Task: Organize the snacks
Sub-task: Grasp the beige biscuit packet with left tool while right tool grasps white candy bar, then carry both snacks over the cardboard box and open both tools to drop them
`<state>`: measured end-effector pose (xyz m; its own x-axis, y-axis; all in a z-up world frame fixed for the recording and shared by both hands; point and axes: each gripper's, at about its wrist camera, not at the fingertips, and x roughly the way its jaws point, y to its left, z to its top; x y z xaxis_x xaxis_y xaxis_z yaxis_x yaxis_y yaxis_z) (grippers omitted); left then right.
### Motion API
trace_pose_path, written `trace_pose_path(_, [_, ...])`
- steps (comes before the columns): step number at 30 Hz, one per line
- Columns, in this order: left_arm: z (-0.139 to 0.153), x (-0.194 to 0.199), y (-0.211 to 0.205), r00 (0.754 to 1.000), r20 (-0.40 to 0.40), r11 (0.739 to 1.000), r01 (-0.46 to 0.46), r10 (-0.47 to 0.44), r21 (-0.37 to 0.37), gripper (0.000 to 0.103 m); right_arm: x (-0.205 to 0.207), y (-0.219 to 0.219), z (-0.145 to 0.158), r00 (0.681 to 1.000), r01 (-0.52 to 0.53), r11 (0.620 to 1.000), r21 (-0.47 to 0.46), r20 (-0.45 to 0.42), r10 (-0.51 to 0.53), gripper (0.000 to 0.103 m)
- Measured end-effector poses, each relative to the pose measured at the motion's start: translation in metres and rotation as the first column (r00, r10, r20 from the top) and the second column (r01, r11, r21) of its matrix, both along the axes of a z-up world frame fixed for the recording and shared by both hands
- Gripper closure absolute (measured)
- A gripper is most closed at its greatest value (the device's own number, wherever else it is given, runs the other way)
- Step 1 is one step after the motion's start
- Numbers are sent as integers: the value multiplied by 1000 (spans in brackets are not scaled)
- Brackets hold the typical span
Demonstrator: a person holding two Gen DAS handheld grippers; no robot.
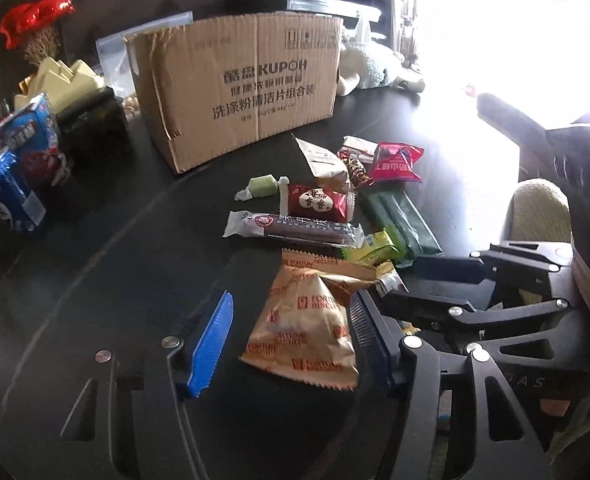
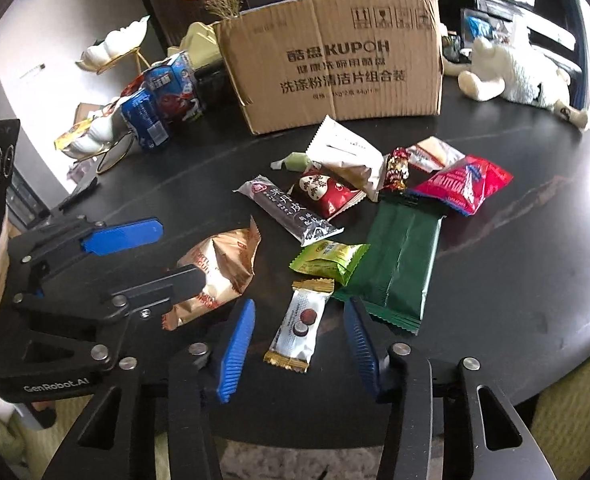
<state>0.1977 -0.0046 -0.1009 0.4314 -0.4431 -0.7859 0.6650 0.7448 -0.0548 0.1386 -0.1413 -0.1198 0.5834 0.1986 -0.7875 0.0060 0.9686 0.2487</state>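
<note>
Several snack packets lie on a dark round table (image 2: 515, 264) in front of a cardboard box (image 2: 331, 64). My left gripper (image 1: 291, 320) is open, its fingers on either side of an orange fortune-biscuit bag (image 1: 303, 328), which also shows in the right wrist view (image 2: 219, 272). My right gripper (image 2: 299, 332) is open around a white-and-gold cookie packet (image 2: 299, 324). Beyond lie a dark fruit-leather bar (image 2: 291, 208), a red packet (image 2: 323, 192), a lime packet (image 2: 327, 260), a green pack (image 2: 399, 264) and a pink bag (image 2: 463, 184).
The cardboard box also shows in the left wrist view (image 1: 235, 84). Blue snack bags (image 2: 163, 104) stand left of it beside a white stand (image 2: 111, 48). A white plush toy (image 2: 511, 68) lies at the back right. The table edge curves near me at the lower right.
</note>
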Motion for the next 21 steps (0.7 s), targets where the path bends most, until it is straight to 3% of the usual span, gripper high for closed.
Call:
trace_pose_path(7, [-14,12,-3,997,-82,1000,-9,7,-30,47,7,-1,-9,999,16,1000,20,-28,-15,68])
trace_pose_path(11, [-19,10,-5,993,-119,999,-10,5,-46,56,8,-1,-9,1000,5,1000,20,-26,-5,76])
trace_pose_path(17, [-18,5,-1,990,-128,997,-68,61,-48,62,7,3,-10,999,-29,999,29,-23,30,82])
trace_pose_path(21, [-13,-3,2,988,-80,991,-134,133,-11,63,6,3,-8,999,-35,999,25,-6,35,83])
